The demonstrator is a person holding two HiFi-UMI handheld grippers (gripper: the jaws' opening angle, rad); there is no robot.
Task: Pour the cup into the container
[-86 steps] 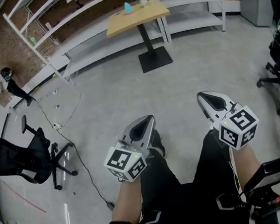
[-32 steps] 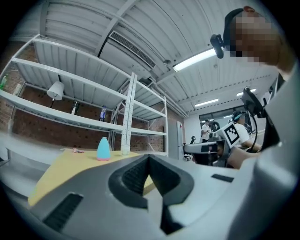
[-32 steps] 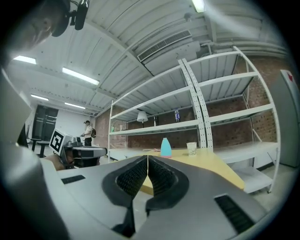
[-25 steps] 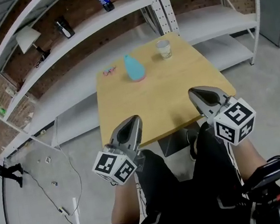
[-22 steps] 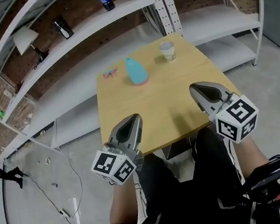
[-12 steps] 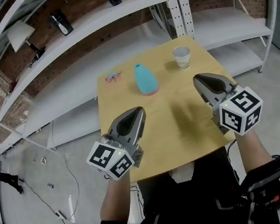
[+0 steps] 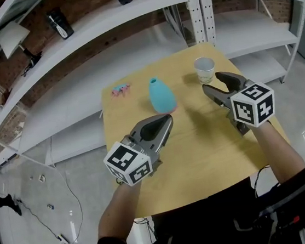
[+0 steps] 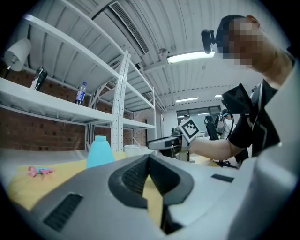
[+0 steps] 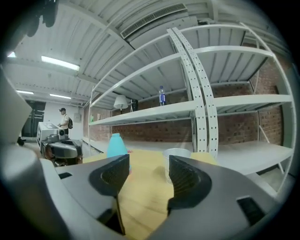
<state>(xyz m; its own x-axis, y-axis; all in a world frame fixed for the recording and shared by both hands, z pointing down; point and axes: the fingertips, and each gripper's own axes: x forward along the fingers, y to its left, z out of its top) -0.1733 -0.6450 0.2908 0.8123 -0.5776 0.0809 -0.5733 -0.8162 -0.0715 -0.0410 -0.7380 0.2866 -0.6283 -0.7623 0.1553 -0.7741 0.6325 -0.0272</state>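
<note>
You have walked up to the desk (image 7: 201,157) — a second ago it was still out past your knees, and now both grippers hang over it. Your right gripper (image 7: 210,81) was pressed together then. Now its jaws are opening, with nothing between them.

The cup (image 7: 205,69) stands just ahead of that gripper, at about 12 o'clock from its tips, near the desk's far right corner. It is close but not touched. In the right gripper view the cup (image 9: 178,151) shows just past the gap.

Your left gripper (image 7: 168,121) is pressed together and holds nothing. The blue container (image 7: 161,95) stands upright near it, at its 12 o'clock.

I think the walk is over and the grab starts. Slide the open jaws around the cup, squeeze softly, then carry it over to the container — nothing is poured yet.
</note>
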